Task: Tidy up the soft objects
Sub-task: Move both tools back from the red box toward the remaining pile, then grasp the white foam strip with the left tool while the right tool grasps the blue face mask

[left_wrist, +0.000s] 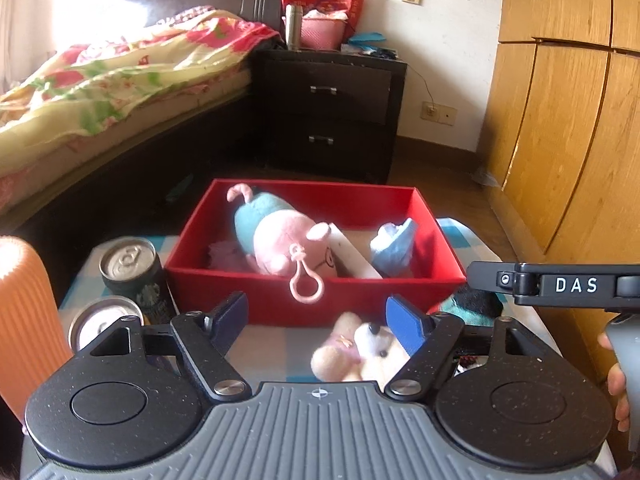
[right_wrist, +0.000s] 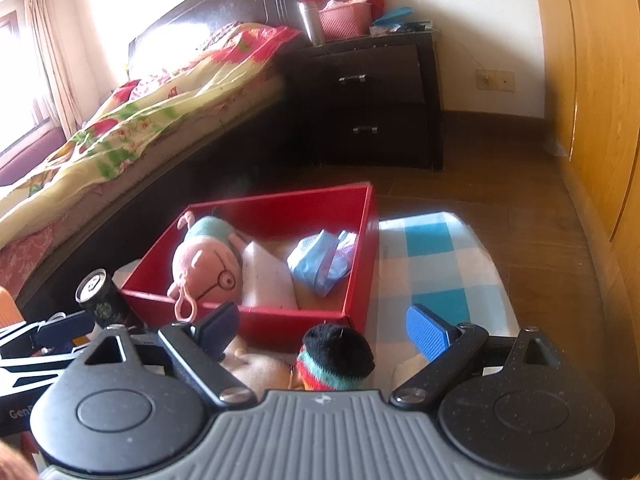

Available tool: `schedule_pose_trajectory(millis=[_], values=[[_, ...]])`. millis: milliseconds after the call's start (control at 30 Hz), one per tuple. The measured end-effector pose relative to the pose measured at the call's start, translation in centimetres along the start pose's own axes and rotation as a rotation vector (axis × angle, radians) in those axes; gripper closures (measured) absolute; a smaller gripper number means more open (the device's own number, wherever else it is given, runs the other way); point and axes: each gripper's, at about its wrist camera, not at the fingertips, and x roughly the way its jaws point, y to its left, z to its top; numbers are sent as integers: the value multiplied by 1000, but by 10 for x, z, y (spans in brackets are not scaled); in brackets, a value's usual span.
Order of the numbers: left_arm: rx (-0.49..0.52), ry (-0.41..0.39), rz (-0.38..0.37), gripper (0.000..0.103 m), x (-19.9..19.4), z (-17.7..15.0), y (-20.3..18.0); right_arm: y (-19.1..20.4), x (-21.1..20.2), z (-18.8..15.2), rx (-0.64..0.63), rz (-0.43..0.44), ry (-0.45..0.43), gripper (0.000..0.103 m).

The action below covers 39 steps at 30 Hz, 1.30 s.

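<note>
A red box [left_wrist: 280,304] stands on a blue-checked cloth [right_wrist: 432,248]. It holds a pink pig plush [left_wrist: 276,240], a white pad [left_wrist: 356,256] and a crumpled light-blue cloth [left_wrist: 394,248]. In front of the box lies a small cream teddy bear [left_wrist: 360,348]. My left gripper [left_wrist: 318,312] is open around it, with the bear near the right finger. A black sock with coloured stripes [right_wrist: 336,356] lies beside the bear. My right gripper [right_wrist: 324,324] stands open over that sock. The box [right_wrist: 360,248], pig [right_wrist: 208,264] and blue cloth [right_wrist: 320,264] also show in the right wrist view.
Two drink cans [left_wrist: 132,268] [left_wrist: 104,316] and an orange ribbed object [left_wrist: 24,320] stand left of the box. A bed [left_wrist: 100,80] is at the left, a dark nightstand [left_wrist: 332,112] behind, and a wooden wardrobe [left_wrist: 568,120] at the right. A hand [left_wrist: 616,380] shows at the right edge.
</note>
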Motion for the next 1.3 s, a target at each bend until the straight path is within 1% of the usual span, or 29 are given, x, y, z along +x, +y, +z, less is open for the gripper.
schedule_pose_trajectory(millis=[33,233,400,567,700,900,967,1100,1167,1300], values=[[-2,5,-5,32,-1,-2,0,1,0,-2,-3,0,4,32],[29,34,-16,32,-10,-17,2,3,-1,-15,-6,7,41,32],[51,77,-3,33,-18,-36,8,1,-5,-21,11,17,53,32],[27,115,9,34,-24,-51,19,2,-11,-24,21,30,50,32],[50,144,21,36,-24,-65,20,7,-15,-28,18,47,59,32],[67,189,33,36,-22,-85,26,11,-19,-34,27,72,76,32],[68,205,37,37,-19,-89,28,14,-19,-34,21,76,79,32],[68,220,18,37,-14,-93,28,15,-19,-35,14,82,80,32],[66,230,4,35,-11,-94,27,14,-18,-36,16,77,86,32],[105,232,10,32,-9,-97,22,9,-14,-38,28,61,102,32]])
